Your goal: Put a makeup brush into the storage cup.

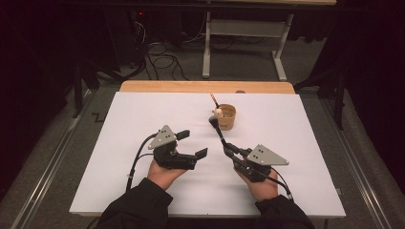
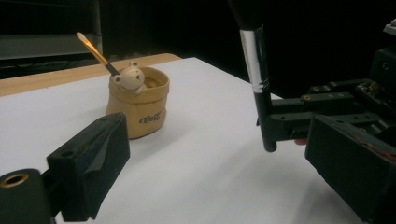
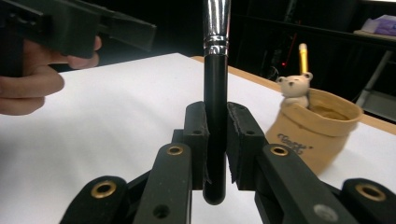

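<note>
White table (image 1: 143, 124) — tan pot (image 1: 226, 118) standing on it.

We see the pot (image 1: 226, 116) standing on the table (image 1: 119, 124), toward its far edge. The left hand-held gripper (image 1: 193, 143) sits near-left of it, the right hand-held gripper (image 1: 228, 149) near-right, its brush (image 1: 217, 129) reaching toward the pot. A pencil (image 1: 213, 99) stands in the pot.

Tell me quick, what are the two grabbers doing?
Left gripper: jaws open, holding nothing.
Right gripper: jaws shut on the black makeup brush, near the tan bear pot.
</note>
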`<action>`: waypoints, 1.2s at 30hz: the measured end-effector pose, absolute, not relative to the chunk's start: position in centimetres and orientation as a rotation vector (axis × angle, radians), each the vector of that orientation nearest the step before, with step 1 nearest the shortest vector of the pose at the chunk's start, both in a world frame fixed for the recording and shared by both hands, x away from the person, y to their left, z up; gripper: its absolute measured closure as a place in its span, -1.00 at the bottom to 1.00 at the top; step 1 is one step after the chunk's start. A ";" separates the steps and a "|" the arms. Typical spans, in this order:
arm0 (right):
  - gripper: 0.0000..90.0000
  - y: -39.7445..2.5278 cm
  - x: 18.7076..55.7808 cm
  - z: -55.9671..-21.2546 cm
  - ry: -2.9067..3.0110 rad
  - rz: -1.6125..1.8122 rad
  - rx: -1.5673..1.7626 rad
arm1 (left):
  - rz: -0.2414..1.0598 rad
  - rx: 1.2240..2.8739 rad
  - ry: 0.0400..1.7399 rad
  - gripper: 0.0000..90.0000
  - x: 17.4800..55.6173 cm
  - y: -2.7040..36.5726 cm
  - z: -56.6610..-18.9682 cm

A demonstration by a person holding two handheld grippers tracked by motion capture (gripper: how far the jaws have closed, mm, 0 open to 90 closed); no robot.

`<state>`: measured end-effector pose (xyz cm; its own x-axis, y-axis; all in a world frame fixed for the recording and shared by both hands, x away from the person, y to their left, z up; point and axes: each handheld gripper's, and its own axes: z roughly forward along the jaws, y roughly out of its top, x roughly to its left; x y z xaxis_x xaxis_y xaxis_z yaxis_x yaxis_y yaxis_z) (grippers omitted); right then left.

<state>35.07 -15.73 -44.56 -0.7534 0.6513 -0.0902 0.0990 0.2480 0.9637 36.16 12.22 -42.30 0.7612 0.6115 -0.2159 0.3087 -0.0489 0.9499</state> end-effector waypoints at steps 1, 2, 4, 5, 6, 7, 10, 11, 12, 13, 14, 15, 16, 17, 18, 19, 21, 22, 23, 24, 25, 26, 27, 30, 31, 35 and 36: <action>0.80 -15.3 34.9 -44.7 2.060 1.529 0.668 | 0.283 1.648 0.741 -0.79 36.1 12.2 -42.3; 0.80 -15.3 34.9 -44.7 2.060 1.529 0.668 | 0.280 1.648 0.739 -0.79 36.1 12.2 -42.3; 0.80 -14.9 34.7 -44.9 2.071 1.536 0.651 | 0.270 1.645 0.736 -0.75 36.1 12.1 -42.3; 0.80 -14.4 34.5 -45.0 2.080 1.541 0.633 | 0.268 1.644 0.737 -0.75 36.0 12.1 -42.2; 0.80 -14.2 34.4 -45.0 2.086 1.547 0.628 | 0.264 1.638 0.736 -0.74 36.0 12.1 -42.2; 0.80 -14.2 34.4 -45.0 2.086 1.547 0.628 | 0.264 1.638 0.736 -0.73 36.0 12.1 -42.2; 0.80 -13.7 34.2 -45.2 2.100 1.549 0.608 | 0.254 1.634 0.732 -0.71 36.0 12.1 -42.2; 0.80 -13.6 34.1 -45.2 2.102 1.551 0.605 | 0.251 1.634 0.731 -0.70 36.0 12.1 -42.2; 0.80 -13.4 34.1 -45.3 2.108 1.551 0.598 | 0.248 1.634 0.730 -0.68 36.0 12.1 -42.2; 0.80 -13.3 34.0 -45.3 2.109 1.552 0.594 | 0.244 1.634 0.728 -0.66 36.0 12.1 -42.2; 0.80 -13.2 34.0 -45.3 2.110 1.552 0.589 | 0.238 1.633 0.726 -0.65 36.0 12.1 -42.2; 0.80 -13.1 33.9 -45.3 2.113 1.554 0.584 | 0.233 1.633 0.724 -0.64 36.0 12.1 -42.2; 0.80 -13.1 33.9 -45.3 2.114 1.555 0.581 | 0.229 1.634 0.722 -0.62 36.0 12.0 -42.2; 0.80 -13.0 33.9 -45.3 2.115 1.558 0.580 | 0.225 1.635 0.720 -0.60 36.0 12.0 -42.2; 0.80 -13.0 33.8 -45.3 2.116 1.560 0.579 | 0.221 1.636 0.718 -0.57 36.0 12.1 -42.2; 0.80 -12.9 33.8 -45.4 2.119 1.568 0.582 | 0.218 1.636 0.716 -0.51 36.0 12.1 -42.3; 0.80 -12.8 33.8 -45.4 2.121 1.575 0.579 | 0.197 1.626 0.713 -0.41 36.0 12.1 -42.3; 0.80 -12.8 33.8 -45.4 2.121 1.575 0.579 | 0.186 1.619 0.713 -0.41 36.0 12.2 -42.3; 0.80 -12.8 33.7 -45.4 2.124 1.575 0.575 | 0.176 1.615 0.712 -0.37 36.0 12.2 -42.4; 0.80 -12.6 33.7 -45.5 2.129 1.575 0.573 | 0.165 1.610 0.709 -0.24 36.1 12.3 -42.4; 0.80 -12.6 33.7 -45.5 2.129 1.576 0.570 | 0.159 1.607 0.708 -0.19 36.1 12.3 -42.4; 0.80 -12.5 33.6 -45.5 2.131 1.577 0.569 | 0.156 1.603 0.704 -0.13 36.1 12.4 -42.5; 0.80 -12.5 33.6 -45.5 2.132 1.574 0.565 | 0.154 1.600 0.701 -0.07 36.1 12.4 -42.5; 0.80 -12.4 33.6 -45.6 2.139 1.570 0.562 | 0.149 1.593 0.701 0.08 36.1 12.5 -42.5; 0.80 -12.4 33.6 -45.6 2.139 1.570 0.562 | 0.147 1.591 0.698 0.08 36.1 12.5 -42.5; 0.80 -12.3 33.6 -45.7 2.142 1.563 0.560 | 0.113 1.575 0.691 0.25 36.1 12.6 -42.5; 0.80 -12.3 33.6 -45.7 2.144 1.563 0.564 | 0.109 1.570 0.690 0.30 36.1 12.6 -42.5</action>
